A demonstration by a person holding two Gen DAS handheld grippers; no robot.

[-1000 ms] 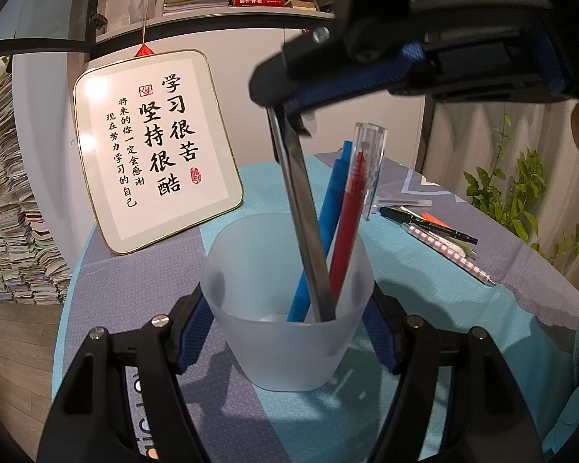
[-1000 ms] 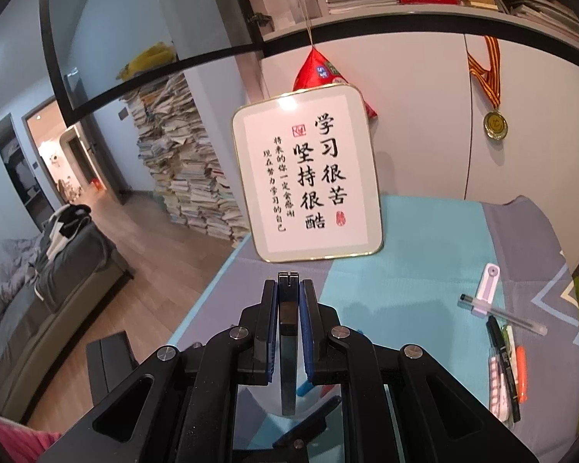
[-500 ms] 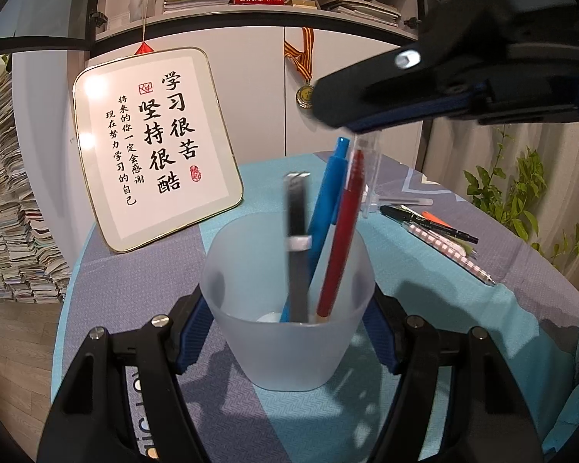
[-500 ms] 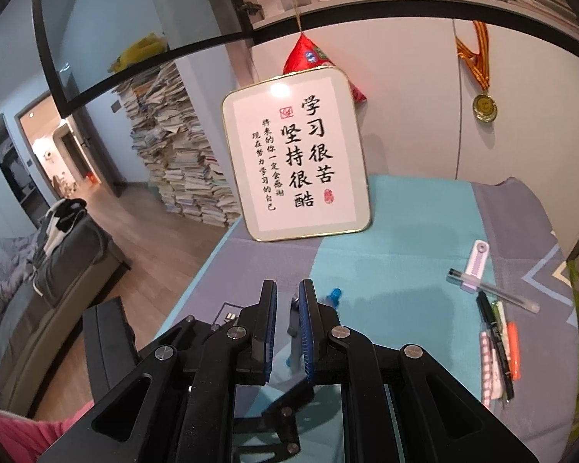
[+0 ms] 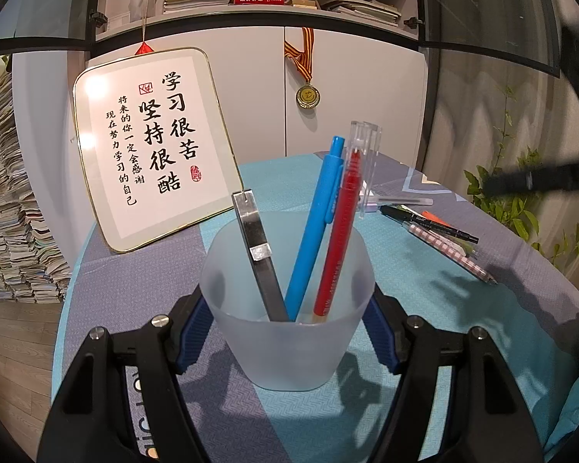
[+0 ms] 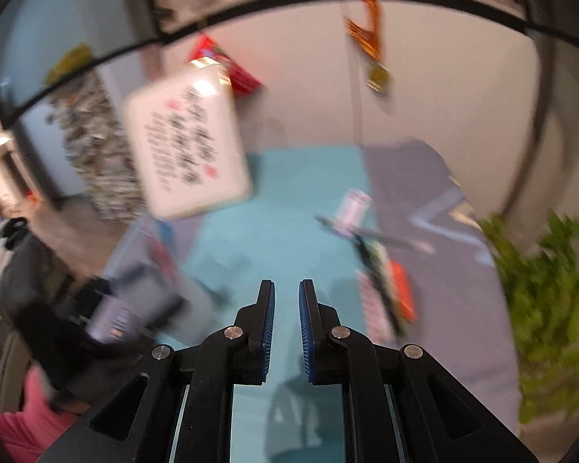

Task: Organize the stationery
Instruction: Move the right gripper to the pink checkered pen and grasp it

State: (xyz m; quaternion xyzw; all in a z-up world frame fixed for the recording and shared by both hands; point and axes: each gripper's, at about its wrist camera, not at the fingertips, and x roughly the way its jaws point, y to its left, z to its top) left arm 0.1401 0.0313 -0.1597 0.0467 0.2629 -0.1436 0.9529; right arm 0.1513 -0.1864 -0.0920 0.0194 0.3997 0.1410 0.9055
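Two grippers: the left gripper (image 5: 289, 318) has its blue pads pressed on both sides of the frosted cup (image 5: 289, 332), low centre of the left view; the right gripper (image 6: 286, 308) has nothing in it, its jaws nearly together with a thin slit between the pads.
Inside the cup: a metal ruler (image 5: 256, 250), a blue pen (image 5: 316, 227) and a red pen (image 5: 341, 231), all leaning, tops above the rim.
Loose stationery: several pens (image 5: 440, 235) lie on the tablecloth (image 5: 424, 293) right of centre, well apart from the cup; in the blurred right view they (image 6: 382, 289) sit right of the jaws.
Behind: a calligraphy board (image 5: 154, 146) upper left, leaning against the cabinet; a medal (image 5: 307, 94) hangs top centre.
Far right: green plant (image 5: 521, 200).
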